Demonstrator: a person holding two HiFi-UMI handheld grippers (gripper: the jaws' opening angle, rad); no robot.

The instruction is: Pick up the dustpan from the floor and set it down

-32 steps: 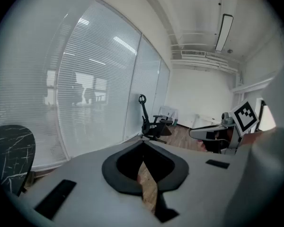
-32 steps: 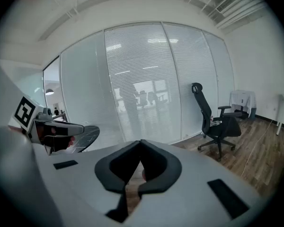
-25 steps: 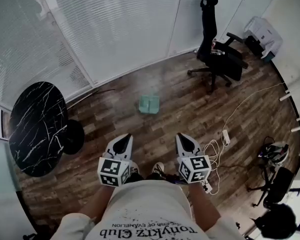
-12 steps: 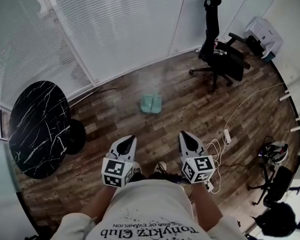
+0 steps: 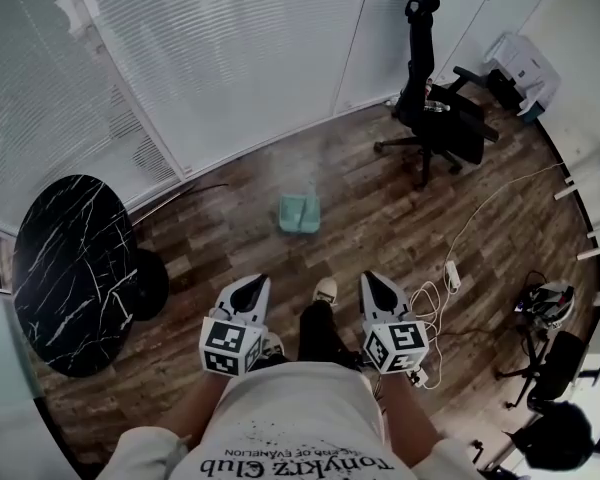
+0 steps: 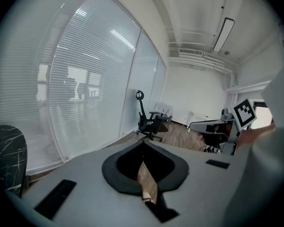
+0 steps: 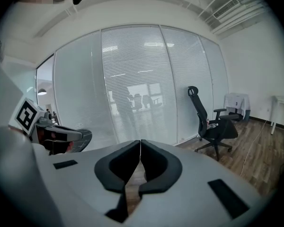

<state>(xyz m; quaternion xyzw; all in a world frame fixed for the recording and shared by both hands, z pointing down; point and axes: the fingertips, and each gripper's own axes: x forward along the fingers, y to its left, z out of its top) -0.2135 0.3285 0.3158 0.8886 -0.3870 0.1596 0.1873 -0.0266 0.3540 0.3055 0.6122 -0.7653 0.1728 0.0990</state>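
Observation:
A pale green dustpan (image 5: pixel 299 213) lies flat on the wooden floor (image 5: pixel 240 228), ahead of me near the glass wall. My left gripper (image 5: pixel 257 282) and right gripper (image 5: pixel 371 278) are held side by side at waist height, well short of the dustpan, both pointing towards it. Both are shut with nothing between their jaws; the left gripper (image 6: pixel 144 144) and the right gripper (image 7: pixel 140 142) each show tips meeting. A shoe (image 5: pixel 324 290) steps forward between the two grippers. The dustpan is hidden in both gripper views.
A round black marble table (image 5: pixel 70 258) stands at the left. A black office chair (image 5: pixel 435 108) is at the back right. A white power strip (image 5: pixel 451 274) and cables (image 5: pixel 425 303) lie on the floor at right. Frosted glass walls with blinds (image 5: pixel 230 58) close the far side.
Both grippers have edged forward and slightly down. A foot has stepped forward between them. The dustpan has not moved.

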